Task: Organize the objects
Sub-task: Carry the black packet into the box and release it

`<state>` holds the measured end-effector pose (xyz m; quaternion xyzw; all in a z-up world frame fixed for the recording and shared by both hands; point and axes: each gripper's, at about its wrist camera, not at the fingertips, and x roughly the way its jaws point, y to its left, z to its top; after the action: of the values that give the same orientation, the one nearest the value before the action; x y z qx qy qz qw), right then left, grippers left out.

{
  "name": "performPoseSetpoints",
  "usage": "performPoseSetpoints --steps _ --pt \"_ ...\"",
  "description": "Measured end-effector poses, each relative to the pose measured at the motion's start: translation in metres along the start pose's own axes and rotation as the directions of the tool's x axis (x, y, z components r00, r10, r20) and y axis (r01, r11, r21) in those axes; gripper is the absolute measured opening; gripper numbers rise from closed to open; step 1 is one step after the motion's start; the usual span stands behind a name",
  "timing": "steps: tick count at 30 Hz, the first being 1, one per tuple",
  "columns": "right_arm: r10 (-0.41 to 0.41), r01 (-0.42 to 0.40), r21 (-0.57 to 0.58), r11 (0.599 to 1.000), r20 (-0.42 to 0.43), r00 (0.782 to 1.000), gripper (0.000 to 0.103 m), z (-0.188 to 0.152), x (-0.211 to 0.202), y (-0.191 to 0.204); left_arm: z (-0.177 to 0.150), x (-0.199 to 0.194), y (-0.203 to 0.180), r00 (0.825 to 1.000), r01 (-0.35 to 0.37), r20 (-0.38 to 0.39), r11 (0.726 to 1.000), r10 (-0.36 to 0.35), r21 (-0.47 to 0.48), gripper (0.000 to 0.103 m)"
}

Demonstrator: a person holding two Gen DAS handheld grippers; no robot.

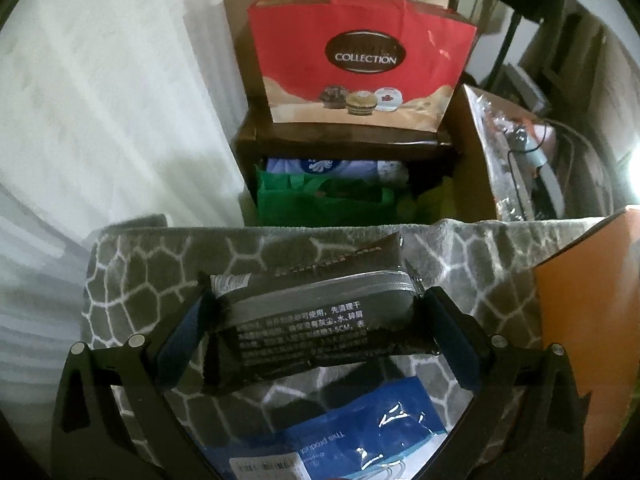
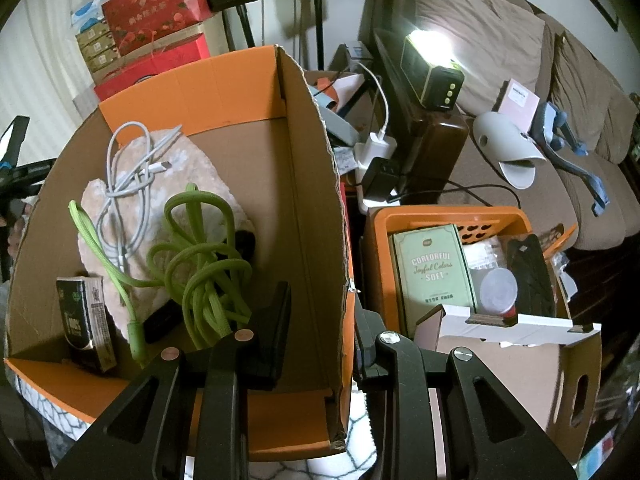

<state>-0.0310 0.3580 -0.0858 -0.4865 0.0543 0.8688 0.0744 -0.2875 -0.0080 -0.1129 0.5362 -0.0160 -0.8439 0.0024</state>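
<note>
My left gripper (image 1: 316, 320) is shut on a black foil packet (image 1: 312, 320) with white Chinese print, held crosswise between the blue pads above a grey patterned mat (image 1: 132, 276). A blue product packet (image 1: 360, 432) lies on the mat below it. My right gripper (image 2: 320, 316) is shut on the right wall of an open orange cardboard box (image 2: 312, 184), one finger inside and one outside. The box holds a green cable (image 2: 200, 256), a white cable (image 2: 128, 168), a beige fluffy cloth (image 2: 192, 168) and a small black carton (image 2: 86, 320).
A red paper bag (image 1: 360, 60) stands on a dark wooden stool (image 1: 344, 140), with a green bag (image 1: 320, 200) under it. The orange box edge (image 1: 592, 320) is at right. An orange basket (image 2: 452, 220) with a green box (image 2: 434, 276), a sofa (image 2: 500, 40) and a lamp (image 2: 432, 68) are to the right.
</note>
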Motion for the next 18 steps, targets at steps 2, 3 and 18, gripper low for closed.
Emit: performPoseSetpoints --steps 2,3,18 --pt "-0.002 0.002 -0.002 1.0 -0.001 1.0 0.026 0.0 0.001 0.0 0.0 0.0 -0.002 1.0 -0.01 0.0 1.0 0.01 0.016 0.103" --pt "-0.002 0.002 -0.002 1.0 -0.001 1.0 0.026 0.0 0.0 0.0 -0.001 0.0 -0.003 1.0 -0.01 0.002 1.0 0.01 0.02 0.103" --pt "0.0 0.0 -0.001 1.0 0.0 1.0 0.026 0.0 0.001 0.0 -0.027 -0.025 0.004 0.997 0.054 0.044 0.997 -0.057 0.053 0.098"
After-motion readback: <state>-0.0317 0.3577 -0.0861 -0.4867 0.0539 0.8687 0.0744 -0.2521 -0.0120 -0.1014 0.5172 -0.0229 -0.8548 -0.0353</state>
